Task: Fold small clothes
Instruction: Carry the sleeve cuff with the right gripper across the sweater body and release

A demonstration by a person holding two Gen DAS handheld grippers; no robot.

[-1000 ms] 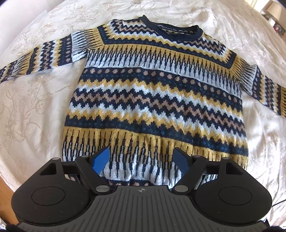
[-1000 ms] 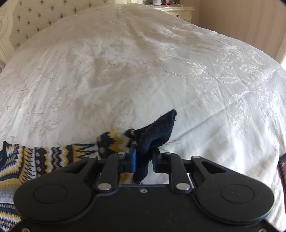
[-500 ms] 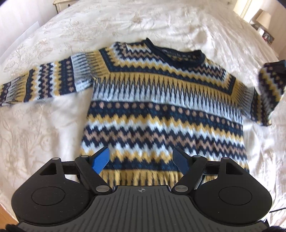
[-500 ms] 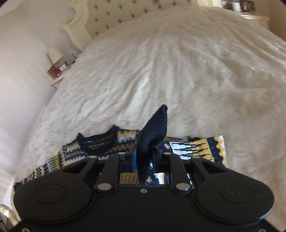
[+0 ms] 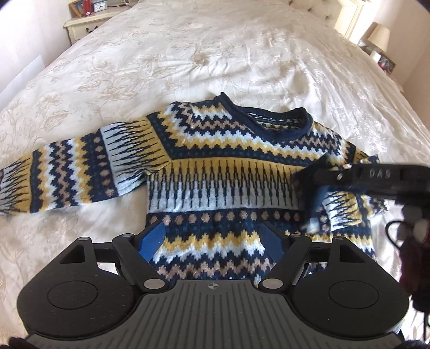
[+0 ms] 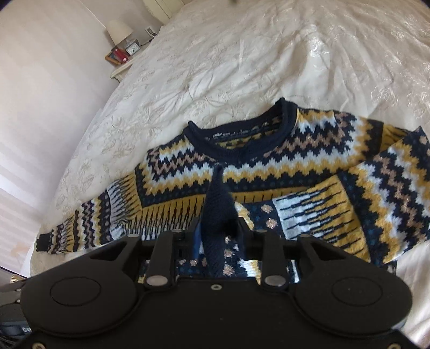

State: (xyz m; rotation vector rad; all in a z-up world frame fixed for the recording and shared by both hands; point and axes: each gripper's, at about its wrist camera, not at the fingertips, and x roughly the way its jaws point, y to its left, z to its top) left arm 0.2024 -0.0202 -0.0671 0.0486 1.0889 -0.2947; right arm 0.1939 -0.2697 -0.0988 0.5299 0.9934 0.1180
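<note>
Patterned sweater (image 5: 228,171) flat, front up, on cream embroidered bedspread (image 5: 188,61); navy, yellow, white and tan zigzag bands, navy collar (image 5: 266,120) on far side. Left sleeve (image 5: 70,174) stretched straight out to the left on the bedspread, cuff near frame edge. Right sleeve (image 6: 376,193) lifted and brought across the chest, lying over the body of the garment.

Right gripper (image 6: 219,236): jaws narrow, clamped on navy cuff (image 6: 219,209) of the right sleeve; cuff standing up between the fingers. In left wrist view, right gripper (image 5: 309,198) over right side of chest, blurred, sleeve fabric hanging beneath.

Left gripper (image 5: 212,236): jaws wide, blue pads (image 5: 151,237) apart, nothing between them; above lower body of sweater, contact with fabric not discernible.

Nightstand (image 5: 86,25) with clock and red items at far left corner of bed; lamp (image 5: 379,37) at far right.
</note>
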